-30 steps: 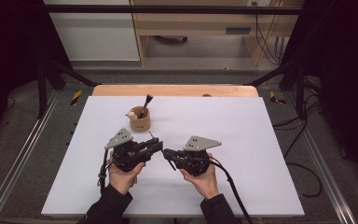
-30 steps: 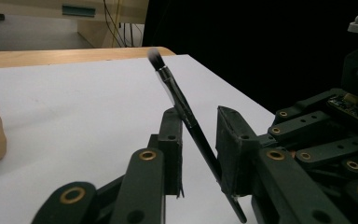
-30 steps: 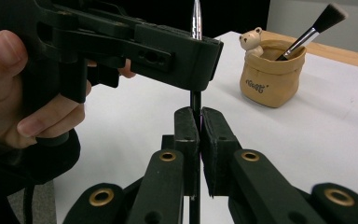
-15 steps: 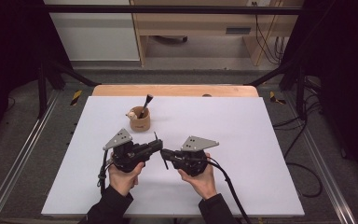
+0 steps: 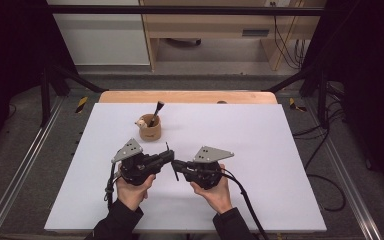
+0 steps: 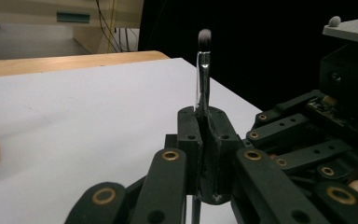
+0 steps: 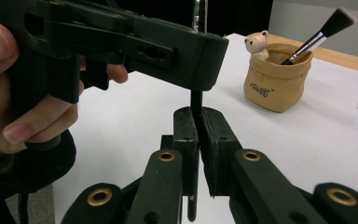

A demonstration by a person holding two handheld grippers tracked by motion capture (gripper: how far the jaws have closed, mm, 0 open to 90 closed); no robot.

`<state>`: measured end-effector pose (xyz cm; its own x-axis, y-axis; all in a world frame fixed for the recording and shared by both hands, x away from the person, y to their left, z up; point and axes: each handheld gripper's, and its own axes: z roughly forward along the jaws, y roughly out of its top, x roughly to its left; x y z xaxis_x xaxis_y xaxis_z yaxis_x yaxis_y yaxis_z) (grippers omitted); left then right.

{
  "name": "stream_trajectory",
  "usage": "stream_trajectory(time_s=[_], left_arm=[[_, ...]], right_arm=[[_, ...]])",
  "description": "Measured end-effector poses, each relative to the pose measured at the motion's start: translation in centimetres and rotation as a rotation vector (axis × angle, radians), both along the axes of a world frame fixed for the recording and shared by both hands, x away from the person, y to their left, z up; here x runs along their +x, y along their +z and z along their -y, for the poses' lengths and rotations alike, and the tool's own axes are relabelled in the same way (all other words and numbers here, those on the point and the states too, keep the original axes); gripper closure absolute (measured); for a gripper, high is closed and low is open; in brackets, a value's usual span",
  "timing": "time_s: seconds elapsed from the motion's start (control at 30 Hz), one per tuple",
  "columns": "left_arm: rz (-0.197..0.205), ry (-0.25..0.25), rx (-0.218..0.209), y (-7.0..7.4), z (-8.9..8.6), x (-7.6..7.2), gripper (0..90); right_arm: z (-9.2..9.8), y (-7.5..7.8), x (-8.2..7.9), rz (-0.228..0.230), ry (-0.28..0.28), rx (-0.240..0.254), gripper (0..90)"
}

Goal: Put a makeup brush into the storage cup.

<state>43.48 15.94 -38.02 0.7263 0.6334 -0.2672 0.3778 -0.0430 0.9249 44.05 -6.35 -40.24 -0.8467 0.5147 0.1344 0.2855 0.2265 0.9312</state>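
A thin makeup brush (image 6: 203, 70) stands upright, pale bristle tip on top, with a clear ferrule and a black handle (image 7: 196, 99). My left gripper (image 6: 200, 116) is shut on its upper part. My right gripper (image 7: 198, 116) is shut on the handle just below. In the high view both grippers meet nose to nose at the table's near middle, the left gripper (image 5: 169, 156) slightly above the right gripper (image 5: 176, 164). The brush (image 5: 168, 147) pokes up between them. A hand holds each gripper.
A tan pouch-shaped holder (image 5: 150, 132) with a small bear figure (image 7: 256, 44) stands behind the grippers, a larger black brush (image 7: 326, 30) leaning in it. The white table sheet (image 5: 280, 150) stretches right and left. A wooden strip (image 5: 190, 96) runs along its far edge.
The left gripper's jaws have drawn together around the brush. Both hands have stayed where they were.
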Motion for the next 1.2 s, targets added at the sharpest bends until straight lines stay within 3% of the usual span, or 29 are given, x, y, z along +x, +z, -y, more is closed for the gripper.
stream_trajectory(time_s=[0.27,0.77,1.2], left_arm=[[0.023,0.021,0.028,0.1,-0.2,-0.1,84.8],[0.056,0.043,0.072,0.3,-1.3,0.2,84.8],[0.066,0.07,0.102,0.5,-2.2,0.5,84.8]], right_arm=[[0.8,0.4,0.0,0.01,-0.019,0.003,75.6],[3.2,1.0,1.1,0.036,-0.149,-0.05,53.1],[6.0,1.0,1.0,0.046,-0.231,-0.044,33.5]])
